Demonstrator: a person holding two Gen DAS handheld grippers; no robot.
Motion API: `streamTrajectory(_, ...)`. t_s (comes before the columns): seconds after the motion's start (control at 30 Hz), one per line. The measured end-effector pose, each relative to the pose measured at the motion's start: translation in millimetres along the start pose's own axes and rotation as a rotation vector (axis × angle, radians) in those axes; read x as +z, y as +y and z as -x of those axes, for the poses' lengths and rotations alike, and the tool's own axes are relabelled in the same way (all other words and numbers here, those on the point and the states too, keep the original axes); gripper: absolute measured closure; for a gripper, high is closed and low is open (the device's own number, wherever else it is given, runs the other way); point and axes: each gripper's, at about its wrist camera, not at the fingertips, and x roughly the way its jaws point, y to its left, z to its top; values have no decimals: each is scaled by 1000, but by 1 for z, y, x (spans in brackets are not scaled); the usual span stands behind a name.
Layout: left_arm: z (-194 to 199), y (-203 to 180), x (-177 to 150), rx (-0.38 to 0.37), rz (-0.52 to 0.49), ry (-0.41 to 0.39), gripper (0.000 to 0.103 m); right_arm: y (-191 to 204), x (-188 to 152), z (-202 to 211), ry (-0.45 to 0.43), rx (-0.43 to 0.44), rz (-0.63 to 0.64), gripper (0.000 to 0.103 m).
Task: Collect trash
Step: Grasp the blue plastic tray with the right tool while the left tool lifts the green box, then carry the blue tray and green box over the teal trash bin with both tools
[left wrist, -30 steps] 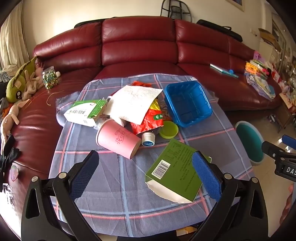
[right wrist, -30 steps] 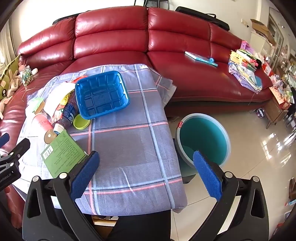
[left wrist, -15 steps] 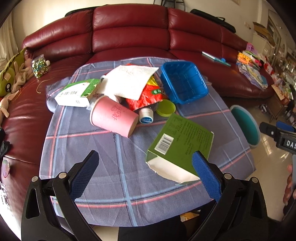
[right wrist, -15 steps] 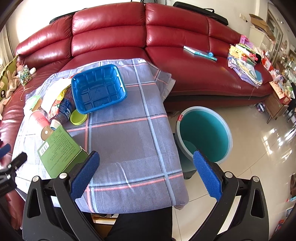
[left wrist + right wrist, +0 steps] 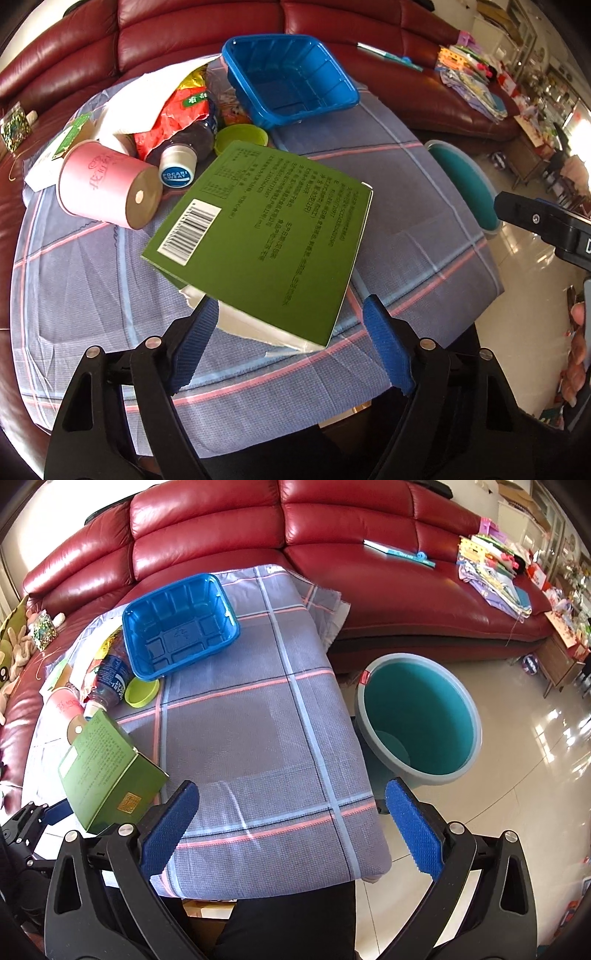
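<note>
Left gripper [image 5: 291,336] has just been narrowing around the green box's [image 5: 266,229] near edge, pads not yet pressing, on the checked cloth [image 5: 406,206]. Right gripper [image 5: 291,827] hangs spread, nothing between; teal bin [image 5: 421,716] stands beside the table.

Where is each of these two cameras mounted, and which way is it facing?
Left wrist: on the left gripper, angled down at the green box between its open, just-closing jaws; its own blue pads, plus the right hand at the edge.
Right wrist: on the right gripper, angled down over the tablecloth and teal bin; its own open pads show.
Shared: green box, blue tray, teal bin, red sofa.
</note>
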Motion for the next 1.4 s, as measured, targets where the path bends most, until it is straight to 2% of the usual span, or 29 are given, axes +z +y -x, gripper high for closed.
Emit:
streamTrajectory(0.03,-3,-2,2,-7,0,-10,33,-1,0,-3,5,1,-1,6)
streamTrajectory(0.07,-6,-3,3,-16,-4,-13,65,-2,-1,-6,10,1,-2,6)
streamTrajectory(0.1,-10,-4,5,-46,-6,7,93,-4,0,-10,17,3,-3,6)
streamTrajectory(0.13,-5,-7,7,-61,-1,17,95,-6,0,-13,21,9,-4,6)
streamTrajectory(0.17,-1,-9,8,-38,-11,-4,98,-7,2,-16,29,15,-4,6)
streamTrajectory(0.2,6,-11,10,-26,-25,-27,99,-8,4,-19,37,22,-4,6)
streamTrajectory(0.27,20,-12,17,-62,-29,-45,99,-9,7,-24,43,39,1,6)
streamTrajectory(0.37,48,-9,33,-62,-36,-110,99,-9,19,-32,59,64,8,6)
streamTrajectory(0.53,85,10,72,-88,-7,-192,99,-4,54,-44,60,116,2,6)
streamTrajectory(0.63,91,19,99,-78,-7,-229,99,3,82,-53,33,133,22,8)
streamTrajectory(0.7,88,28,114,-62,2,-234,99,12,104,-63,32,157,44,15)
streamTrajectory(0.77,83,34,125,-58,10,-233,99,19,121,-75,41,180,59,27)
streamTrajectory(0.93,69,48,145,-33,18,-226,99,48,158,-111,62,210,135,36)
streamTrajectory(1.1,56,62,157,-17,37,-204,99,64,179,-143,92,229,177,43)
streamTrajectory(1.13,51,62,160,-17,40,-199,99,66,183,-150,98,234,180,48)
streamTrajectory(1.2,47,66,164,-16,48,-189,99,70,186,-159,113,244,191,78)
streamTrajectory(1.23,45,67,165,-13,51,-185,99,73,186,-163,136,246,205,89)
streamTrajectory(1.4,44,57,171,-16,29,-182,99,67,179,-136,89,247,209,93)
